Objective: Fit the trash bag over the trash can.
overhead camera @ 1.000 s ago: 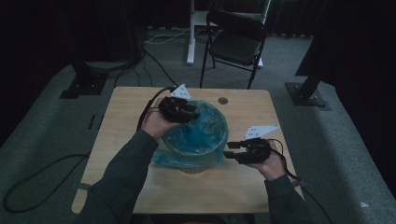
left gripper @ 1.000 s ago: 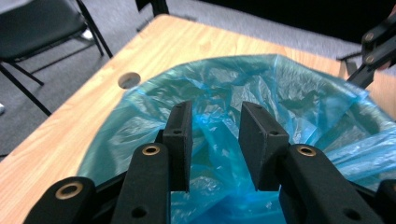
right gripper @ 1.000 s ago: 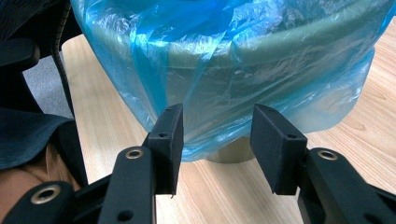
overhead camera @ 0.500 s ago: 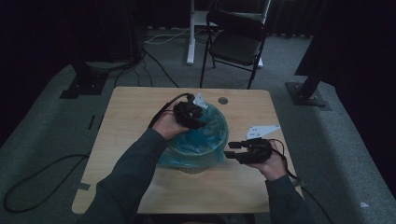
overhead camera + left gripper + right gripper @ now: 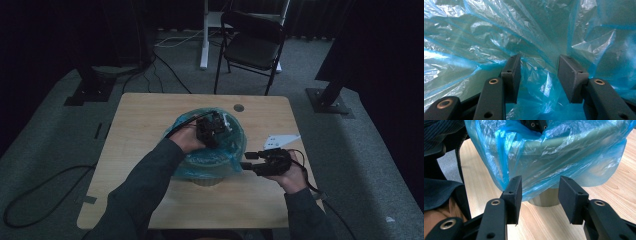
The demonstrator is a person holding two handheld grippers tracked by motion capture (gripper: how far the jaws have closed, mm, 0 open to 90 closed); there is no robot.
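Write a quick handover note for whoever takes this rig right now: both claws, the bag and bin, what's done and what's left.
Left claw: down inside the bin, jaws just been opening, wide apart with loose blue film between them, not gripped.
Right claw: open, level, at the bin's right side beside the bag's hanging skirt, gripping nothing.
Blue bag: lines the bin at the middle of the table; its edge drapes over the rim and down the outer wall.
Done: bag in and folded over the rim.
Left, probably: press the film down inside, smooth the overhang, withdraw both claws.

Wood table (image 5: pixel 140 125): bag-lined bin (image 5: pixel 210 165) mid, white paper (image 5: pixel 280 140) rt.
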